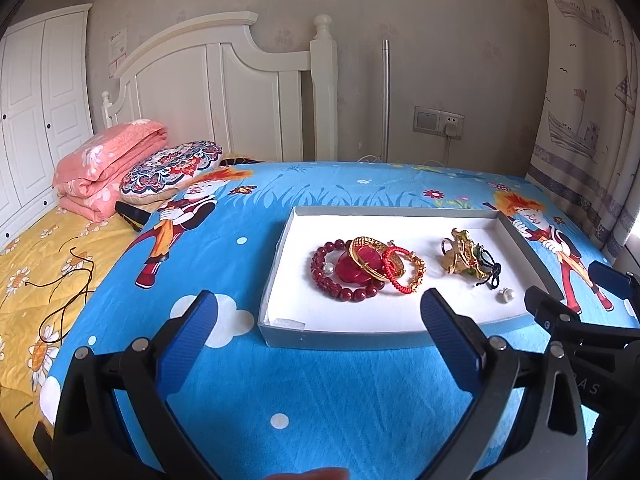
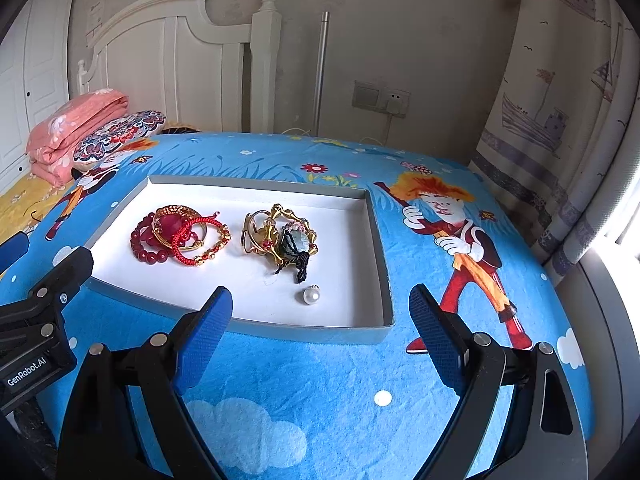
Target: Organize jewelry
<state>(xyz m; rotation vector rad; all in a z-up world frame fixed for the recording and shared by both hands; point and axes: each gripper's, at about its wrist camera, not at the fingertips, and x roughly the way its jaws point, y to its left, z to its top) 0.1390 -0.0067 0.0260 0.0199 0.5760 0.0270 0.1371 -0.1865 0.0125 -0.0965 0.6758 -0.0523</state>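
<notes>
A shallow grey tray with a white floor lies on a blue cartoon blanket. At its left sit a dark red bead bracelet, a gold bangle and a red cord bracelet, overlapping. To the right is a tangled heap of gold rings and a pendant. A single pearl lies near the front right corner. My left gripper and right gripper hover open and empty at the tray's near edge.
A folded pink quilt and a patterned cushion lie at the far left by the white headboard. A dark cord rests on the yellow sheet. Curtains hang at the right, close to the blanket's edge.
</notes>
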